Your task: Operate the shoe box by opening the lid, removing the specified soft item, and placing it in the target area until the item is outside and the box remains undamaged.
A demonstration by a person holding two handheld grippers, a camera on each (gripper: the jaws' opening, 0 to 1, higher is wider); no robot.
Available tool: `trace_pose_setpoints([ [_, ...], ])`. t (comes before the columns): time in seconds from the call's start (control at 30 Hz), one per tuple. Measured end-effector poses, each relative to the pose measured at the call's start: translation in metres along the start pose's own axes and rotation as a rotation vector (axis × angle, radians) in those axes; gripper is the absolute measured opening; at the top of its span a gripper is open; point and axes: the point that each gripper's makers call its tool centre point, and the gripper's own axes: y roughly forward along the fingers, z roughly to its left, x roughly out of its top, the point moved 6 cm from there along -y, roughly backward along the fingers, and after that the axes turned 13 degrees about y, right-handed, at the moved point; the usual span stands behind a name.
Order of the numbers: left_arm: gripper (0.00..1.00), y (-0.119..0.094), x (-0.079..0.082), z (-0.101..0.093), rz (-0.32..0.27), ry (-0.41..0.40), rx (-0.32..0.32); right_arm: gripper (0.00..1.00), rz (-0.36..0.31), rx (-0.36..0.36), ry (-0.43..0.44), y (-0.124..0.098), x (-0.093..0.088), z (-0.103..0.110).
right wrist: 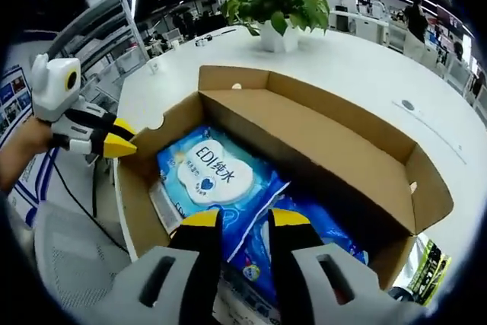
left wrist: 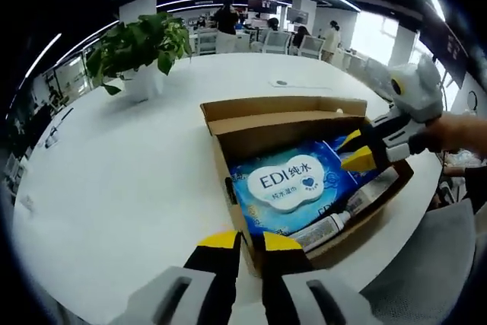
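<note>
- The brown cardboard shoe box point(right wrist: 327, 142) sits open on the round white table point(left wrist: 114, 180), close to the table's near edge. Its lid flap stands up at the back.
- Inside lies a soft blue pack of wet wipes with a white cloud label point(left wrist: 285, 184). It is against the box's left end wall in the right gripper view. A second blue pack point(right wrist: 304, 245) lies just beside it.
- A small white tube point(left wrist: 327, 227) rests along the box's near wall.
- The left gripper point(left wrist: 243, 243) sits at the box's near corner. Its yellow tips have a small gap and hold nothing.
- The right gripper point(right wrist: 246, 220) hangs over the packs with its tips apart, and nothing is between them.
- The pack looks light, squishy and a bit slippery. It would bend if pinched in the middle, so a crimped end seems the best spot to grab.
- A green potted plant point(left wrist: 141, 51) stands far back on the table.
</note>
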Motion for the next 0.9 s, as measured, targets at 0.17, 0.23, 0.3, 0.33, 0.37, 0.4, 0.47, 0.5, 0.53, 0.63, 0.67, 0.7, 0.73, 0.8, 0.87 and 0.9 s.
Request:
trace_pose_setpoints([
  [0.17,0.08,0.000,0.000,-0.001,-0.007,-0.021,-0.012,0.19,0.019,-0.009,0.006,0.008,-0.002,0.002],
  [0.23,0.07,0.000,0.000,-0.001,-0.010,-0.027,-0.013,0.17,0.014,-0.011,0.015,0.010,0.000,0.002],
  [0.3,0.07,0.000,0.000,-0.001,-0.012,-0.027,-0.012,0.15,0.014,-0.012,0.042,0.013,0.003,0.002],
  [0.33,0.07,0.000,0.000,-0.001,-0.012,-0.026,-0.012,0.15,0.017,-0.010,0.049,0.014,0.003,0.003],
  [0.37,0.07,0.000,0.000,-0.001,-0.013,-0.026,-0.013,0.15,0.020,-0.012,0.065,0.016,0.004,0.003],
  [0.4,0.07,0.000,0.000,-0.001,-0.014,-0.028,-0.014,0.15,0.026,-0.013,0.077,0.018,0.003,0.002],
  [0.47,0.07,0.000,-0.001,0.000,-0.015,-0.034,-0.015,0.15,0.042,-0.020,0.092,0.022,0.002,0.001],
  [0.5,0.07,0.000,-0.001,-0.001,-0.016,-0.038,-0.014,0.15,0.045,-0.020,0.100,0.023,0.002,0.001],
  [0.53,0.07,0.000,-0.001,-0.001,-0.018,-0.041,-0.013,0.15,0.051,-0.019,0.106,0.023,0.002,0.001],
  [0.63,0.07,0.001,-0.001,-0.001,-0.022,-0.050,-0.007,0.13,0.071,-0.007,0.130,0.023,0.003,0.001],
  [0.67,0.07,0.001,-0.001,-0.001,-0.022,-0.051,-0.006,0.11,0.068,-0.009,0.135,0.023,0.004,0.000],
  [0.7,0.07,0.001,-0.001,-0.001,-0.022,-0.052,-0.005,0.06,0.070,-0.024,0.135,0.022,0.004,-0.001],
  [0.73,0.07,0.001,-0.001,-0.001,-0.022,-0.052,-0.004,0.04,0.074,-0.077,0.118,0.021,0.003,-0.007],
  [0.8,0.07,0.001,-0.001,-0.001,-0.022,-0.053,-0.002,0.03,0.073,-0.047,0.153,0.022,0.002,-0.003],
  [0.87,0.07,0.001,-0.001,-0.002,-0.023,-0.056,0.002,0.03,0.075,-0.057,0.146,0.021,0.003,-0.003],
  [0.9,0.07,0.001,-0.001,-0.002,-0.023,-0.054,0.004,0.03,0.075,-0.063,0.146,0.021,0.003,-0.003],
])
